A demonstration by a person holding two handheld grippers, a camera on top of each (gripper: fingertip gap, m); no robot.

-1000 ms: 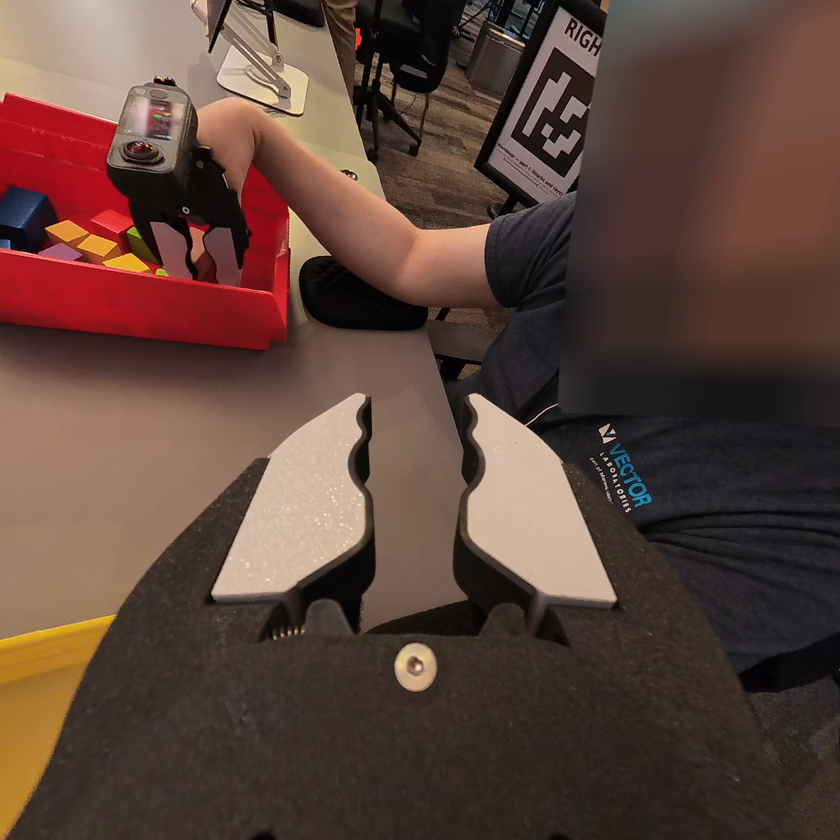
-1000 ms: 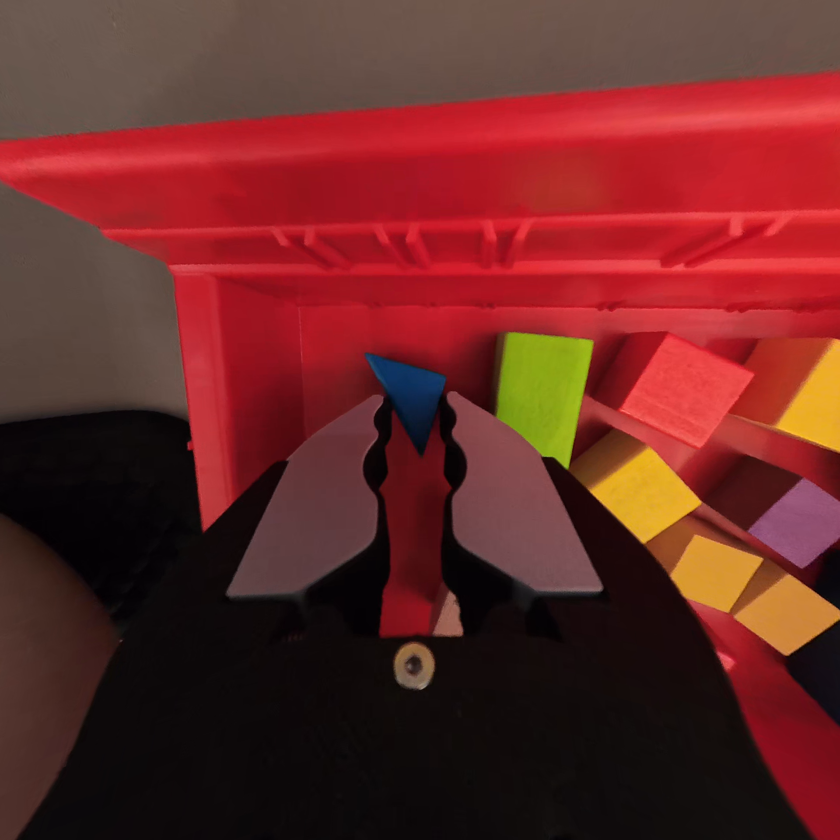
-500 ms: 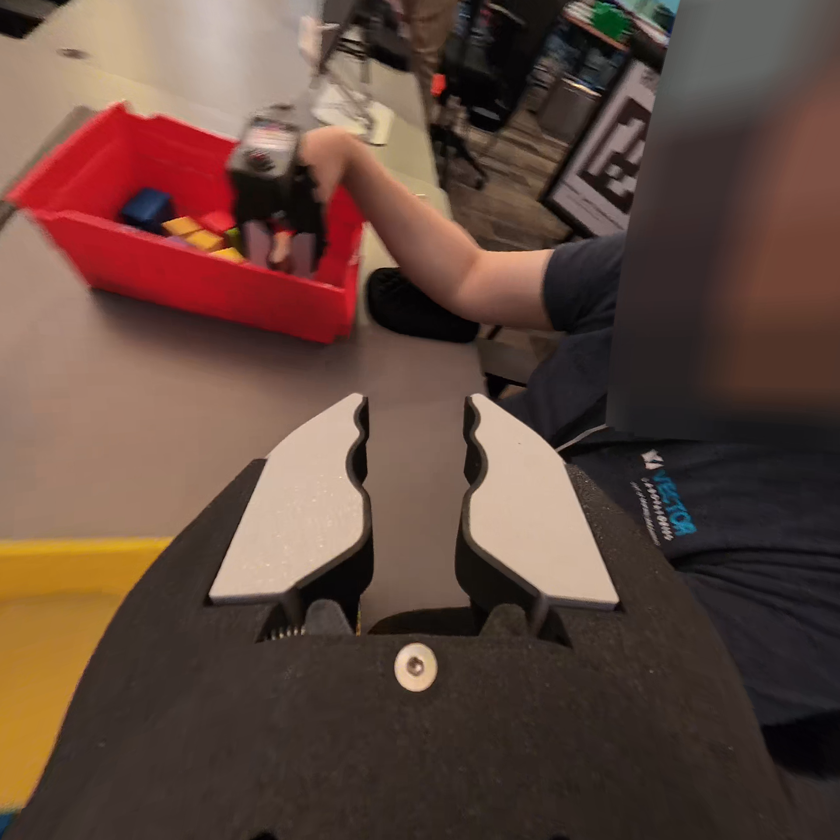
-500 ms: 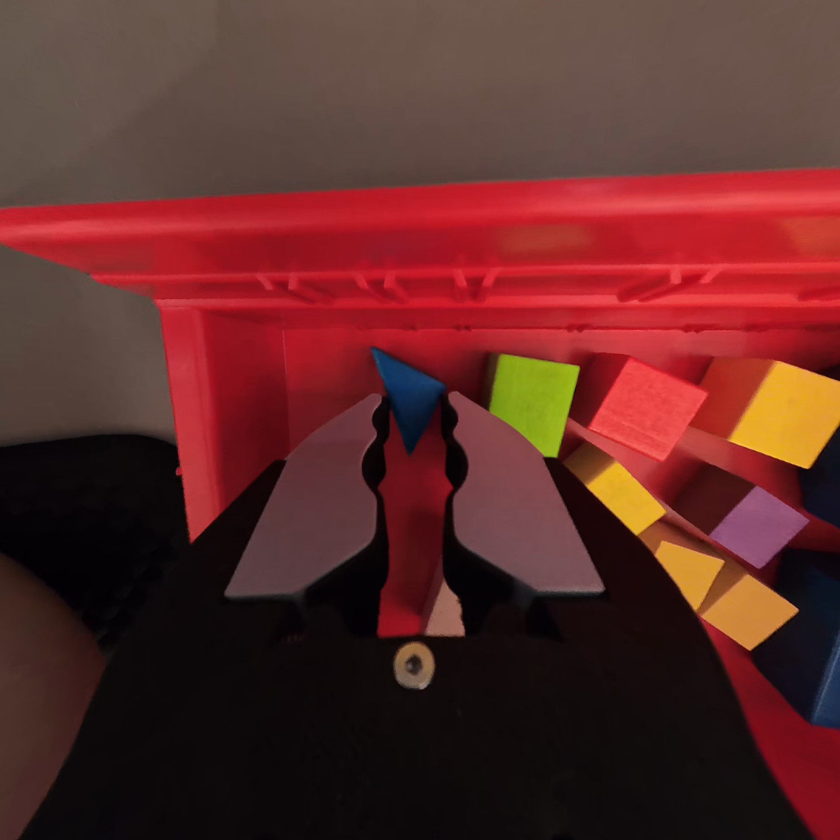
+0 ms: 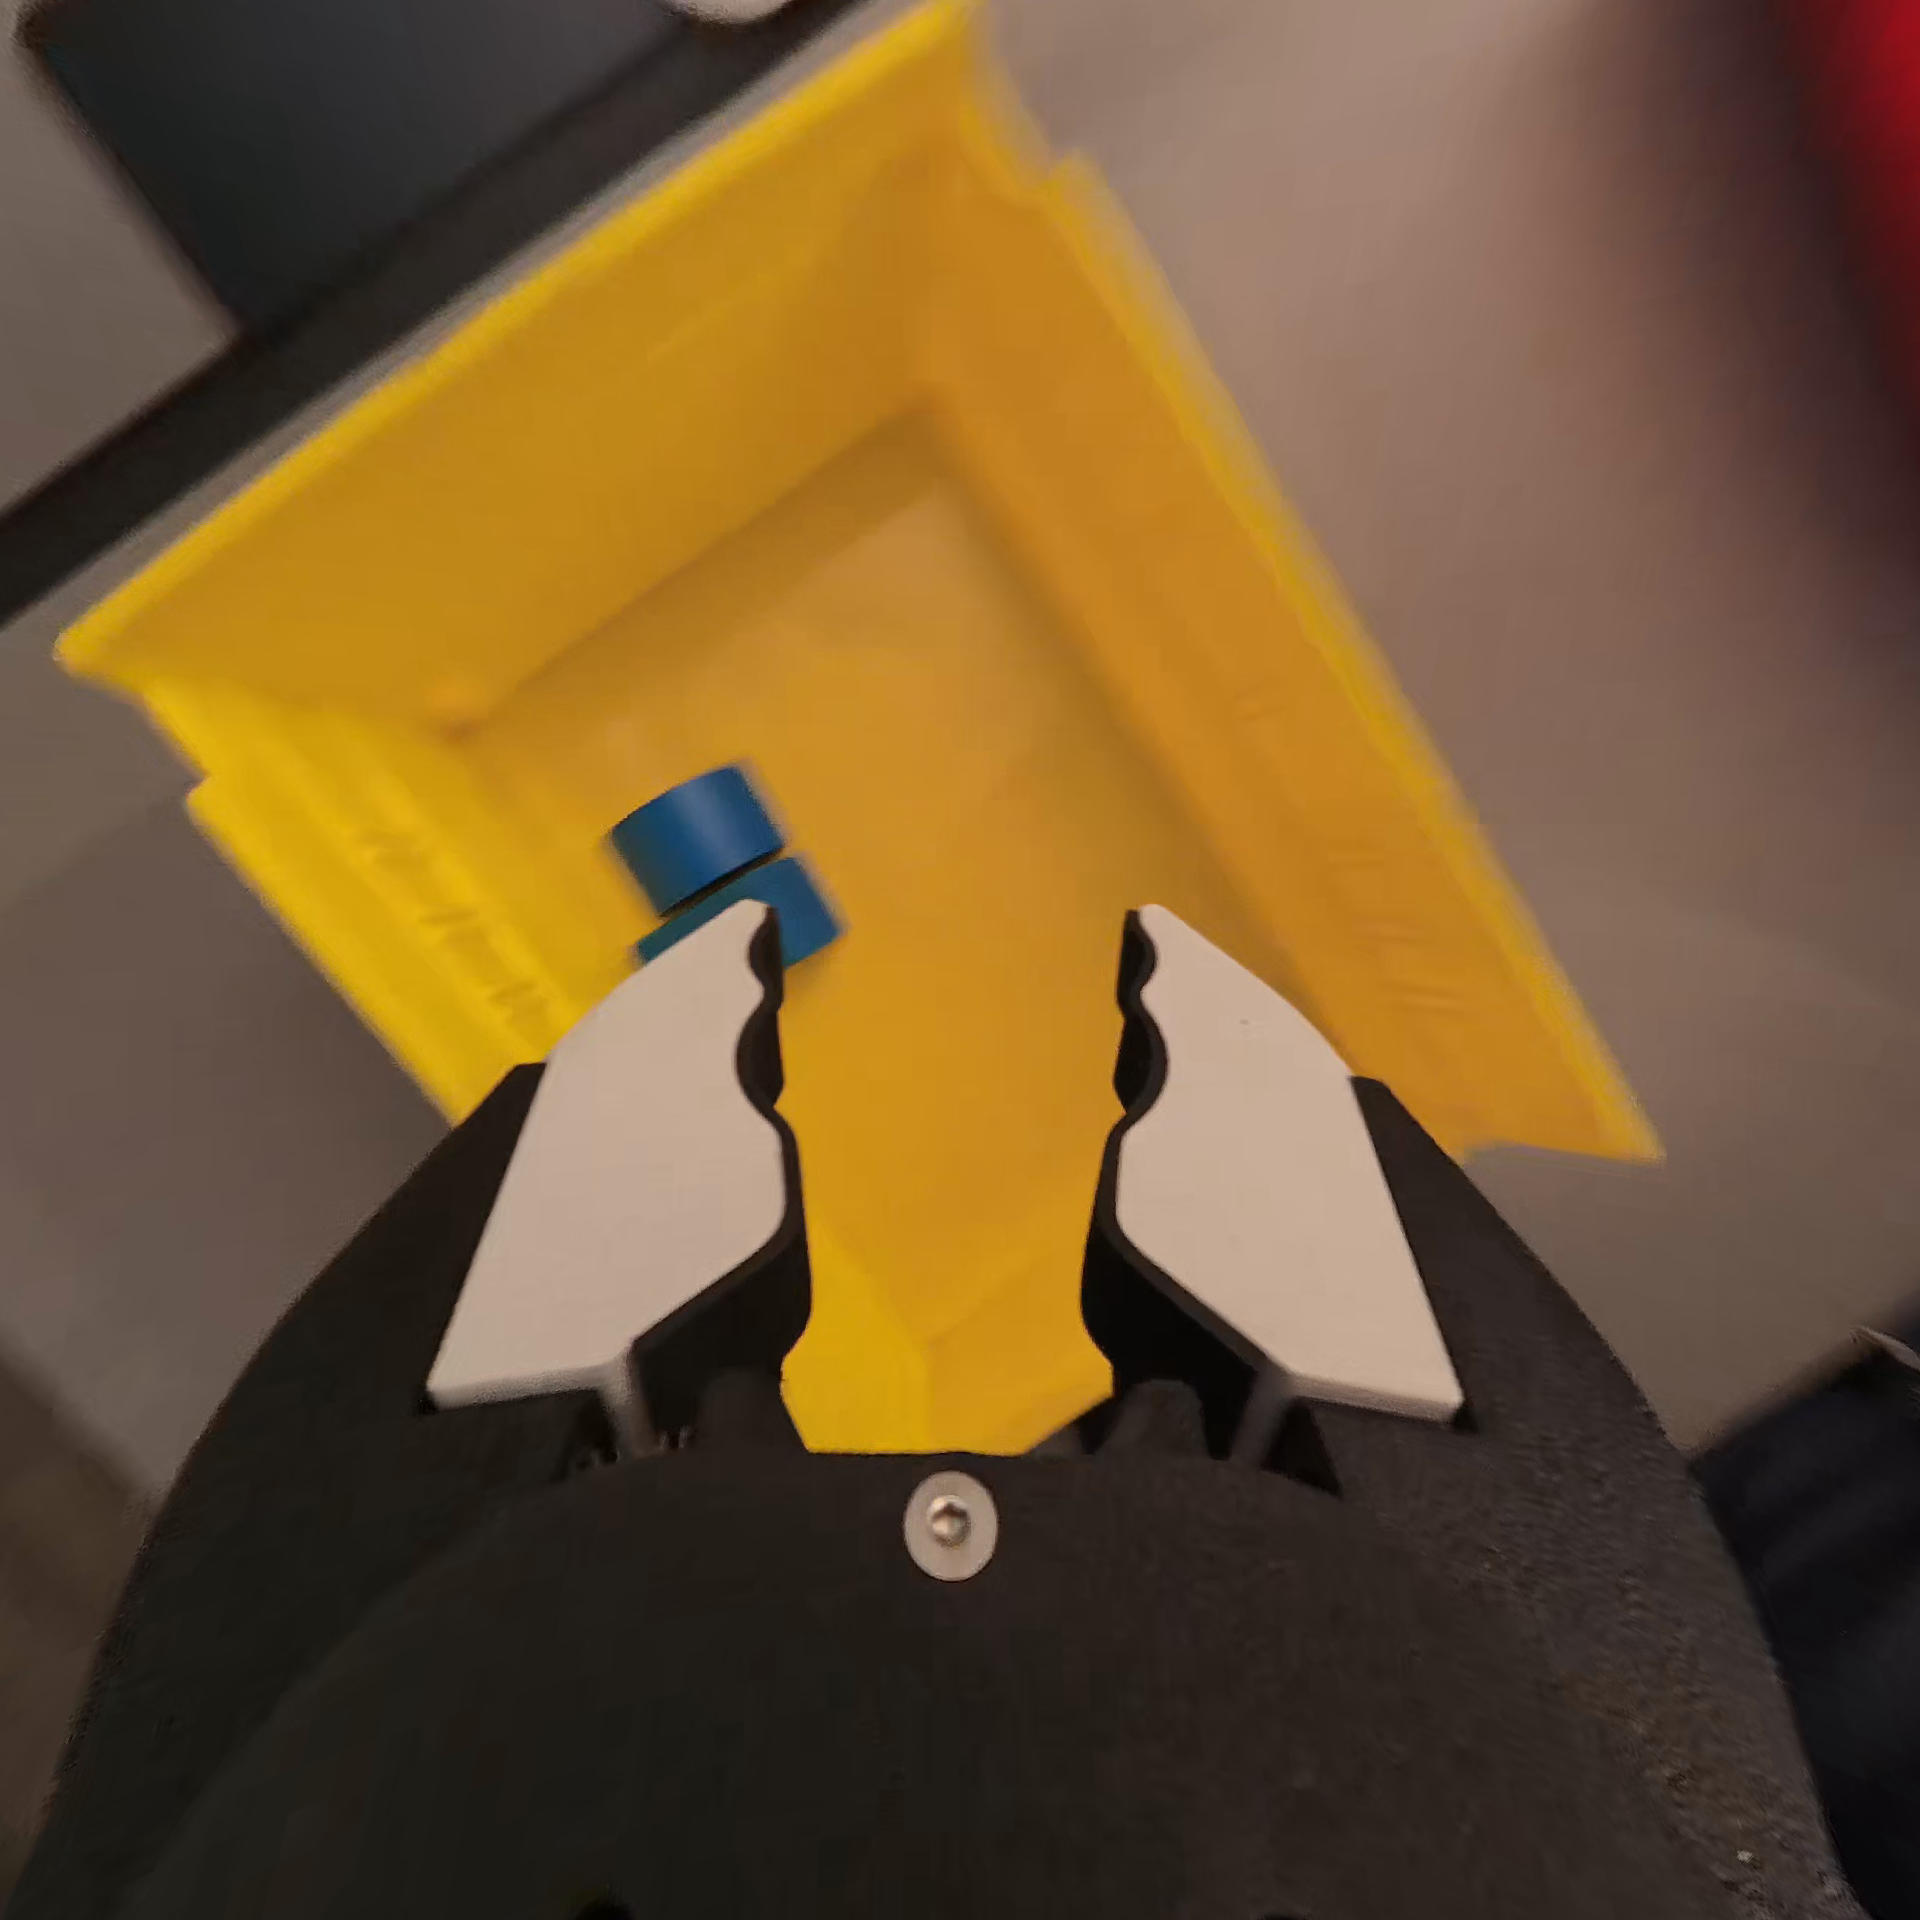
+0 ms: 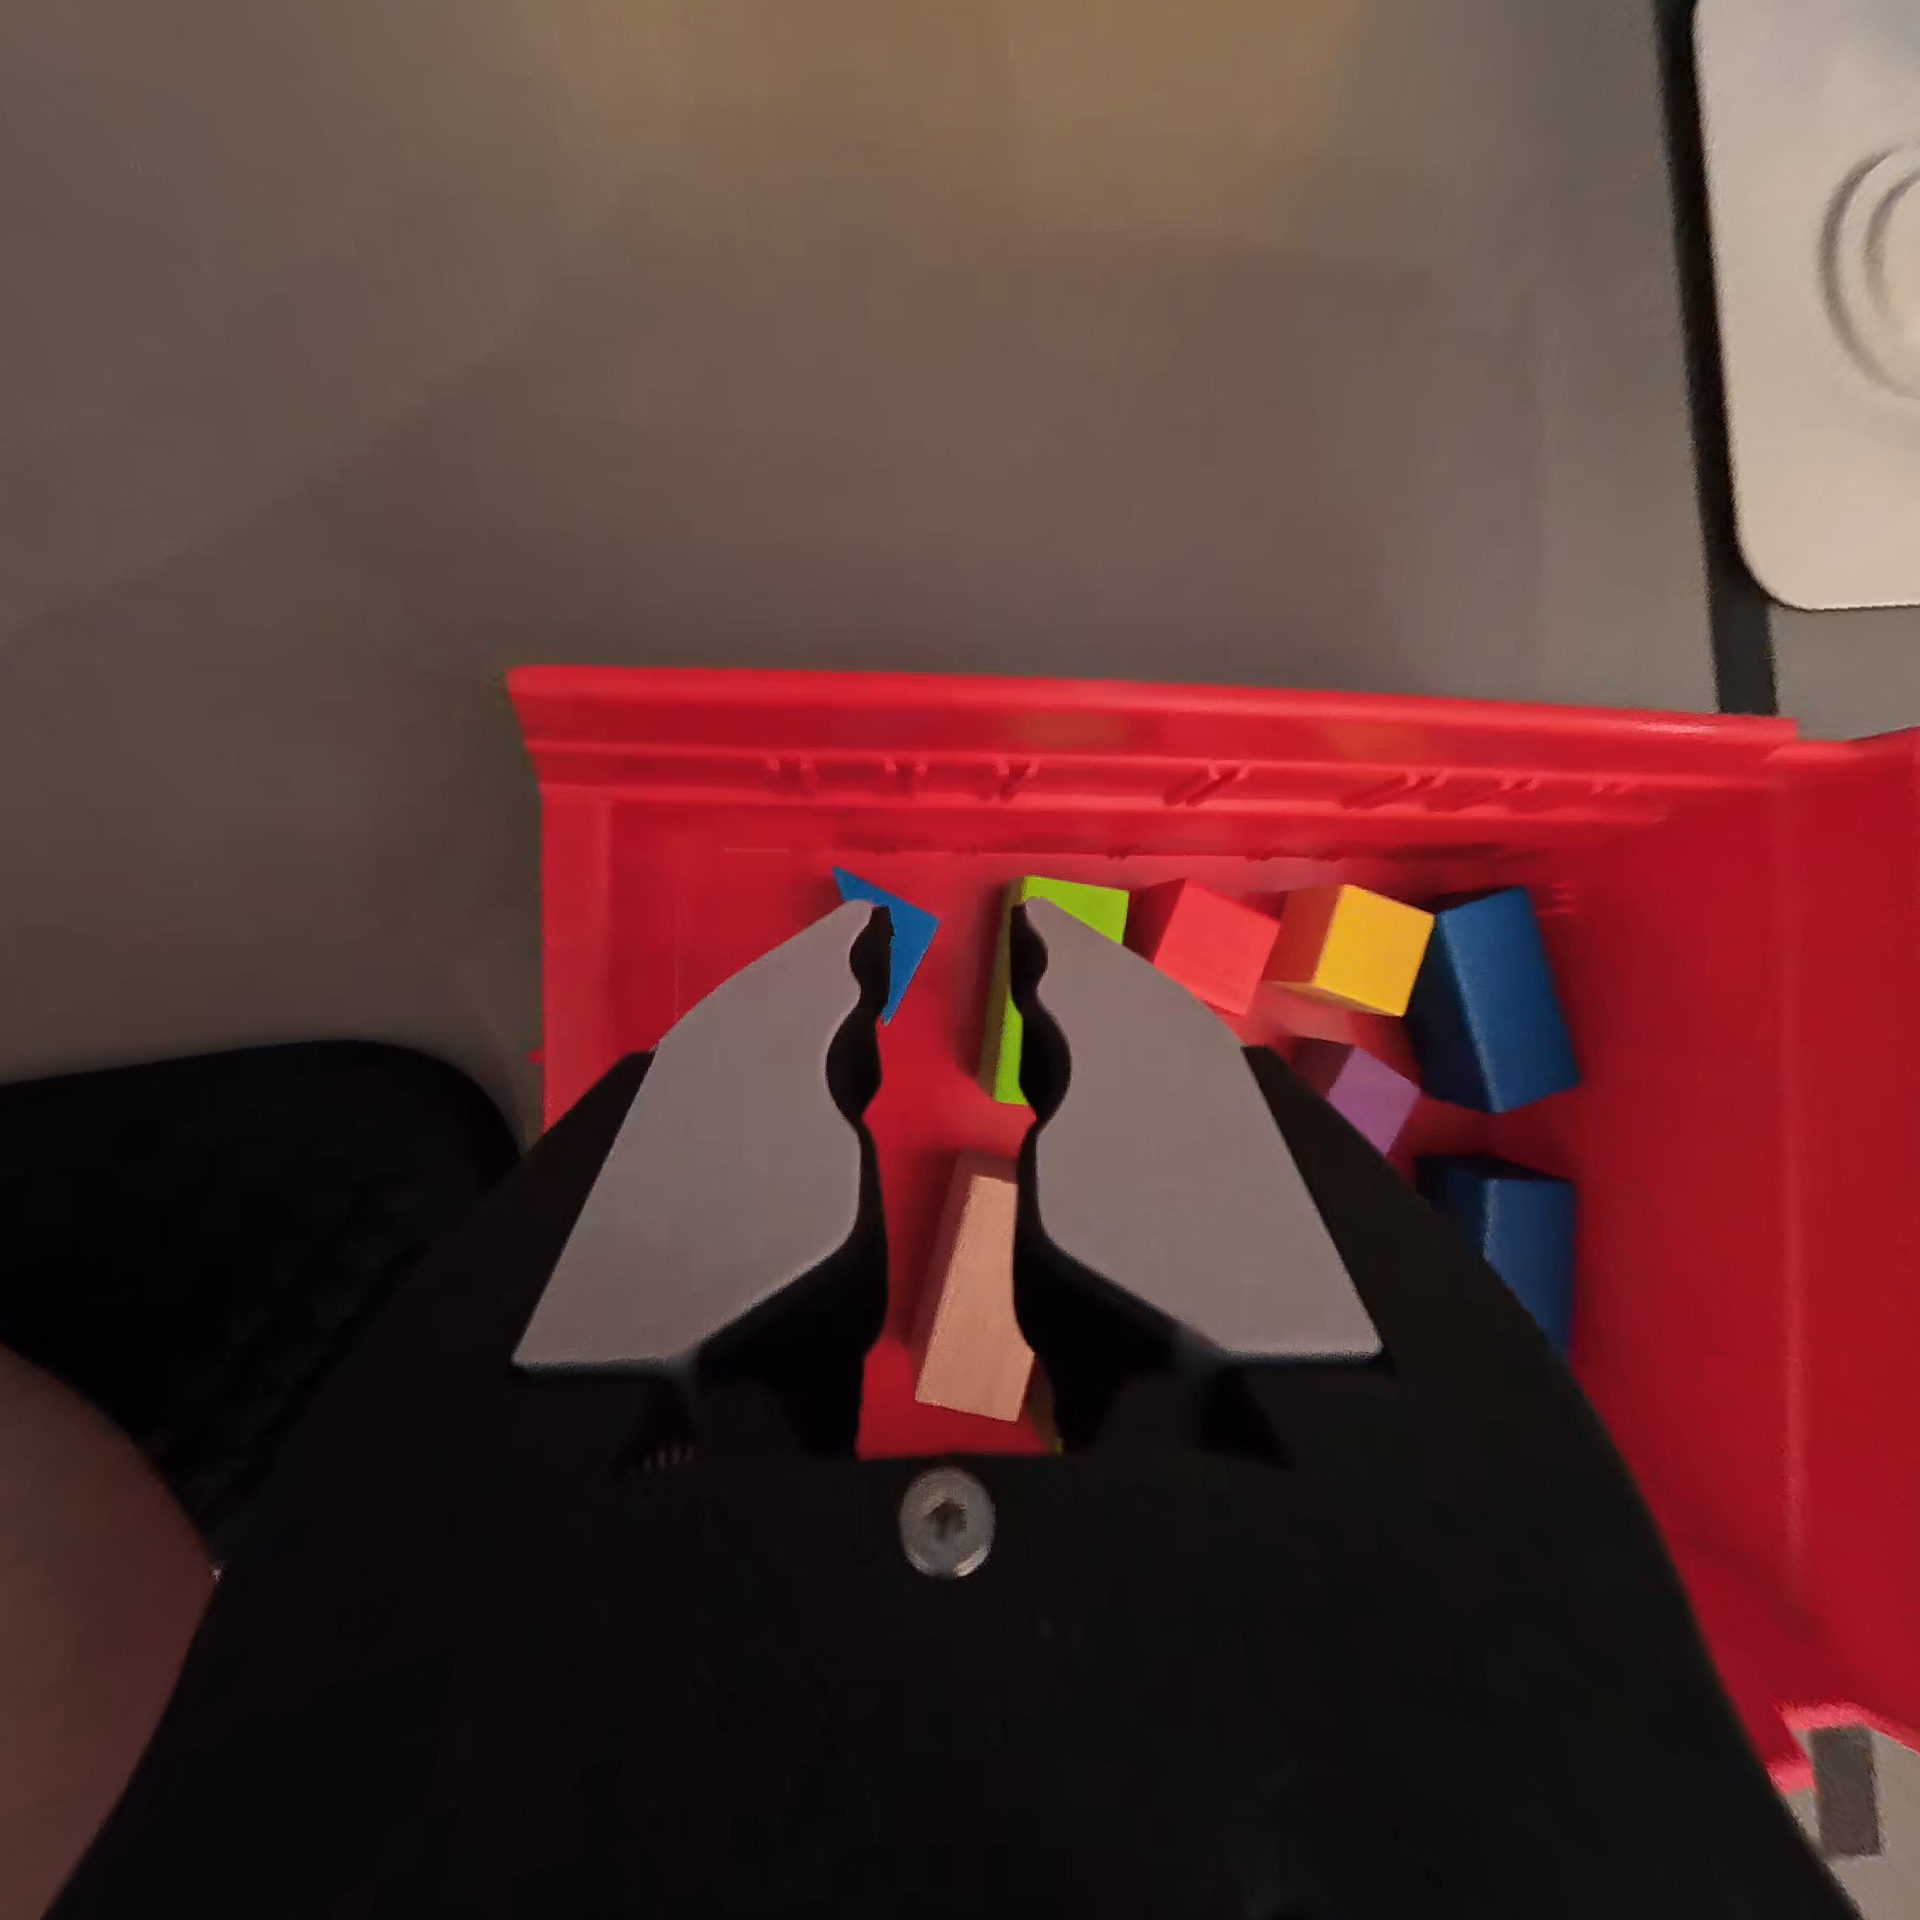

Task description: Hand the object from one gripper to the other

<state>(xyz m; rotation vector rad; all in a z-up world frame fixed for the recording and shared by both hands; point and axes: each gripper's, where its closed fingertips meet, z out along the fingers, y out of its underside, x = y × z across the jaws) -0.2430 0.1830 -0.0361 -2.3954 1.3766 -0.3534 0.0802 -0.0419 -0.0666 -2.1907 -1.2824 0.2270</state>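
In the left wrist view my left gripper [image 5: 948, 920] is open and empty above a yellow bin [image 5: 935, 436]. Two blue cylinder blocks [image 5: 698, 836] lie in that bin, just beyond my left fingertip [image 5: 717, 956]. In the right wrist view my right gripper [image 6: 948, 920] is open and empty above a red bin [image 6: 1143, 717]. A blue triangular block [image 6: 906, 940] lies beside the left fingertip. A green block [image 6: 1060, 935] stands beside the right fingertip. A tan block [image 6: 977, 1288] lies below, between the fingers.
The red bin also holds a red cube [image 6: 1210, 940], an orange-yellow cube [image 6: 1351, 945], a purple block [image 6: 1366, 1096] and two dark blue blocks [image 6: 1496, 997]. A black pad [image 6: 239, 1164] lies left of the red bin. A white stand base [image 6: 1829, 312] sits at the far right.
My left gripper has swung from facing the person and red bin down over the yellow bin. My right gripper has risen and pulled back above the red bin, jaws a little wider.
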